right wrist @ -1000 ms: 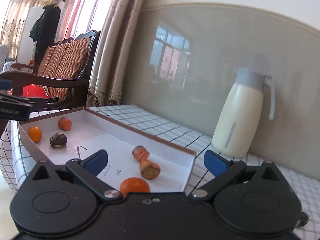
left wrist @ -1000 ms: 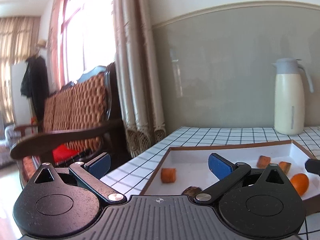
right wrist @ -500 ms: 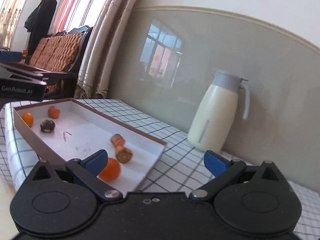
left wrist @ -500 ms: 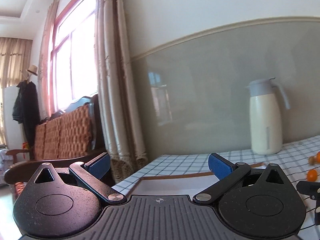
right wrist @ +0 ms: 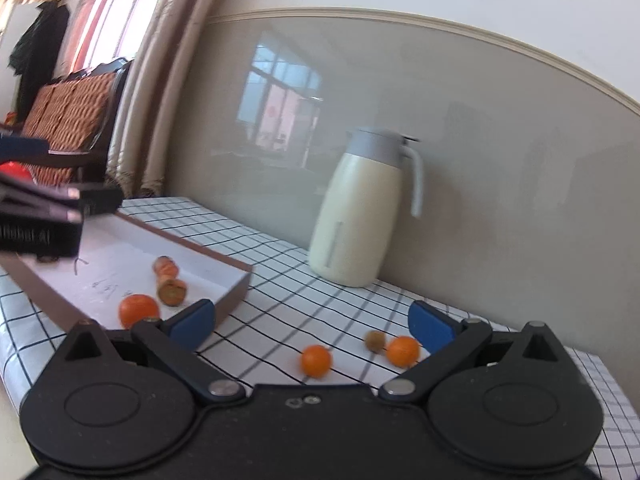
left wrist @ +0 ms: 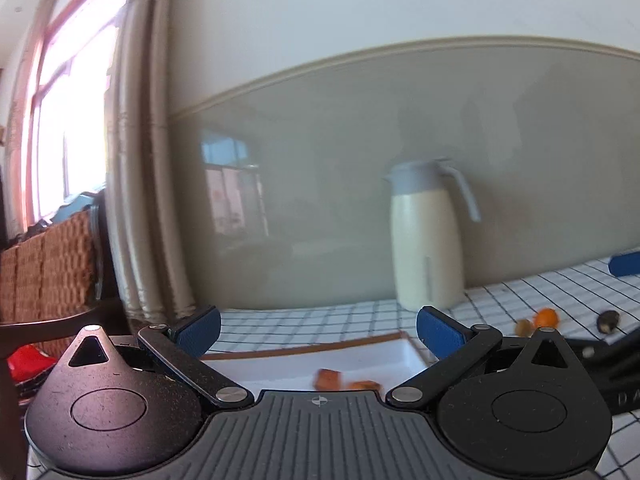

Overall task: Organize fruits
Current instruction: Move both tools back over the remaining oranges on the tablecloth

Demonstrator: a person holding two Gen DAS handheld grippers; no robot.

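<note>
Two hand-held grippers hover over a checked tablecloth (right wrist: 280, 264) as a fruit-sorting job sits roughly half finished. The right gripper (right wrist: 312, 322) has its blue pads spread wide with nothing between them, pointed at three loose pieces on the cloth: a small orange (right wrist: 317, 361), a second orange (right wrist: 403, 351) and, touching that one, a small brownish fruit (right wrist: 375, 341). The left gripper (left wrist: 318, 330) is equally wide open and empty, held above the near end of a shallow white tray (right wrist: 236, 285) with a brown rim.

Inside the tray lie an orange (right wrist: 138, 310) near the front wall and two cut orange-coloured chunks (right wrist: 172, 290) just behind it; whether those are fruit cannot be told. The tray's far end is hidden behind the left gripper in the right wrist view. In the left wrist view, blurred orange pieces (left wrist: 330, 379) show on the tray floor, and out on the cloth to the right sit the loose fruit plus a dark item (left wrist: 608, 319) that is too blurred to identify.

A cream jug (right wrist: 360, 208) with a grey lid stands against the wall, well apart from the fruit.

By this evidence, at least three pieces are left to collect, with the right gripper better placed for the next pick.
</note>
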